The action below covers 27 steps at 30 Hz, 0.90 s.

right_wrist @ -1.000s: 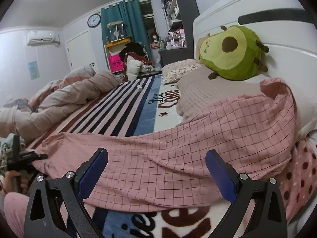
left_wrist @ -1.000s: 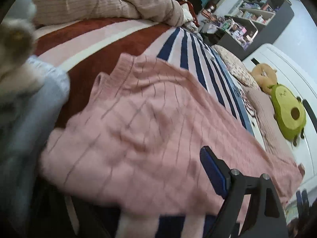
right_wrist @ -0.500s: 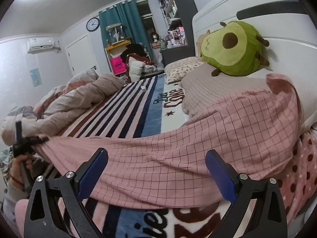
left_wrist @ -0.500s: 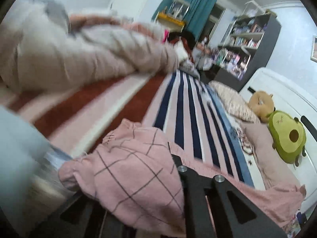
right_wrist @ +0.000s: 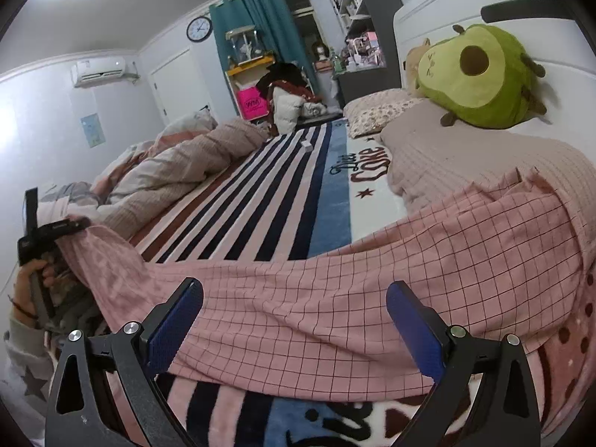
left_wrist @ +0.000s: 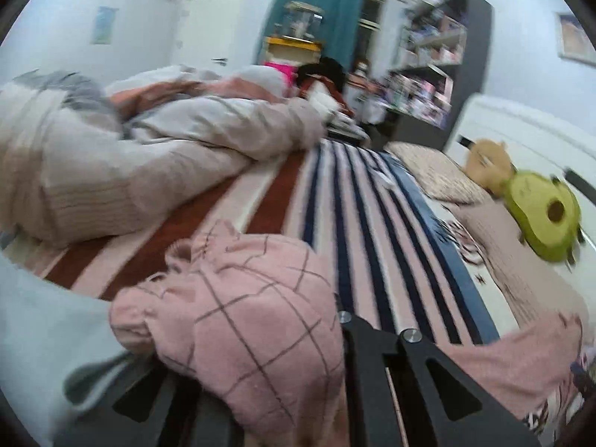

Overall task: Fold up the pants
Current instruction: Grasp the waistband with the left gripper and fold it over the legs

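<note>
Pink checked pants (right_wrist: 372,283) lie across the striped bed, one end draped up on the pillow at the right. My left gripper (left_wrist: 335,309) is shut on the other end of the pants (left_wrist: 242,316), which bunches over its jaws and hides the pads. The right wrist view shows that left gripper (right_wrist: 76,225) at far left, held by a hand (right_wrist: 33,279), lifting the cloth off the bed. My right gripper (right_wrist: 294,316) stands open just above the middle of the pants, blue pads (right_wrist: 175,320) wide apart with nothing clamped.
A striped blanket (right_wrist: 268,193) covers the bed. A rumpled beige duvet (right_wrist: 178,164) lies along the left side. A green avocado plush (right_wrist: 476,74) and pillows (right_wrist: 376,111) sit by the white headboard. Shelves and a clothes pile stand beyond the bed.
The left gripper closed on the pants' end and rose, lifting that end off the bed. The right gripper stayed open and shifted slightly over the pants.
</note>
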Each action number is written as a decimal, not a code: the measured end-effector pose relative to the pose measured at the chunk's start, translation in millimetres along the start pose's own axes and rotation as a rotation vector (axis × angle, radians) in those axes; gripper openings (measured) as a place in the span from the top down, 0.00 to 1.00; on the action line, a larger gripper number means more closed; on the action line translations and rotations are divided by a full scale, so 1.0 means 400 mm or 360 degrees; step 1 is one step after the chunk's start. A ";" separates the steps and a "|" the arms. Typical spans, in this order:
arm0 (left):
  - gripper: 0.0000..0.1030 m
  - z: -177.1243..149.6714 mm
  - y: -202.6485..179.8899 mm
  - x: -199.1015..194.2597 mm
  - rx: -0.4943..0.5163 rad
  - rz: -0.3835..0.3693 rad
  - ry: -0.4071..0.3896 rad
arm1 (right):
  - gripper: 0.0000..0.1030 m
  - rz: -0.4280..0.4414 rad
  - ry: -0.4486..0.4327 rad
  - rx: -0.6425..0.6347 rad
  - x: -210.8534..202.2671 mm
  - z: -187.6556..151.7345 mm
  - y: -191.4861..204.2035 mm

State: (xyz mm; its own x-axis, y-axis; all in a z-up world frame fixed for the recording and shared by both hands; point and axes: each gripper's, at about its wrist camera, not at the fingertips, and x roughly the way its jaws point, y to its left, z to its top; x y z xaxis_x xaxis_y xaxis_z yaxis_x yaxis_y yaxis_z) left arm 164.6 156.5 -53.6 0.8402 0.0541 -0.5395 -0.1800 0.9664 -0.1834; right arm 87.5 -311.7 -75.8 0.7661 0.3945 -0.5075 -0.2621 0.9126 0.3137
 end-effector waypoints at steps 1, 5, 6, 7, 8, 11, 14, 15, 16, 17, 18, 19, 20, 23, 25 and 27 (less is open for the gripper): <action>0.95 0.001 -0.029 0.006 0.0036 -0.0032 0.0013 | 0.05 -0.0002 0.0010 -0.0007 0.002 -0.002 -0.002; 0.95 -0.015 -0.186 0.028 0.0252 -0.0238 0.0089 | 0.05 -0.0002 0.0018 -0.0010 0.000 -0.008 -0.016; 0.95 -0.021 -0.231 0.034 0.0315 -0.0312 0.0124 | 0.05 0.0000 0.0019 -0.0005 -0.001 -0.011 -0.020; 0.95 -0.027 -0.261 0.038 0.0358 -0.0362 0.0148 | 0.05 0.0004 0.0020 0.0002 -0.001 -0.012 -0.025; 0.95 -0.038 -0.308 0.044 0.0430 -0.0442 0.0192 | 0.05 0.0007 0.0022 0.0009 0.000 -0.014 -0.031; 0.95 -0.082 -0.423 0.069 0.0619 -0.0638 0.0349 | 0.05 0.0016 0.0029 0.0024 0.000 -0.020 -0.046; 0.95 -0.145 -0.510 0.097 0.0782 -0.0767 0.0527 | 0.05 0.0024 0.0041 0.0034 0.003 -0.030 -0.054; 0.95 -0.165 -0.529 0.106 0.0826 -0.0790 0.0587 | 0.05 0.0026 0.0047 0.0039 0.005 -0.033 -0.056; 0.95 -0.193 -0.552 0.114 0.0889 -0.0814 0.0667 | 0.05 0.0031 0.0056 0.0046 0.008 -0.037 -0.058; 0.94 -0.209 -0.560 0.118 0.0924 -0.0831 0.0711 | 0.05 0.0038 0.0066 0.0054 0.011 -0.042 -0.059; 0.94 -0.228 -0.568 0.118 0.0968 -0.0851 0.0756 | 0.05 0.0047 0.0076 0.0062 0.015 -0.046 -0.059; 0.91 -0.242 -0.571 0.112 0.1000 -0.0855 0.0773 | 0.05 0.0057 0.0089 0.0070 0.020 -0.050 -0.057; 0.88 -0.248 -0.571 0.107 0.1012 -0.0857 0.0782 | 0.05 0.0071 0.0104 0.0082 0.026 -0.056 -0.055; 0.58 -0.233 -0.545 0.093 0.0960 -0.0932 0.0791 | 0.05 0.0064 0.0135 0.0126 0.049 -0.067 -0.043; 0.42 -0.210 -0.521 0.067 0.0892 -0.1003 0.0740 | 0.05 0.0027 0.0149 0.0133 0.066 -0.074 -0.026; 0.42 -0.190 -0.488 0.030 0.0863 -0.1004 0.0670 | 0.05 0.0036 0.0161 0.0087 0.083 -0.075 0.003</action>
State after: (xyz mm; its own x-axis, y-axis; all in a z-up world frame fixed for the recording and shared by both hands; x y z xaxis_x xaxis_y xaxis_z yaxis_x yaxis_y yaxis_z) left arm 171.0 -50.7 -86.5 0.4271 -0.5141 -0.7438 0.5996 0.7768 -0.1925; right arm 94.9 -294.1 -116.5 0.6963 0.4264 -0.5773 -0.2442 0.8972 0.3681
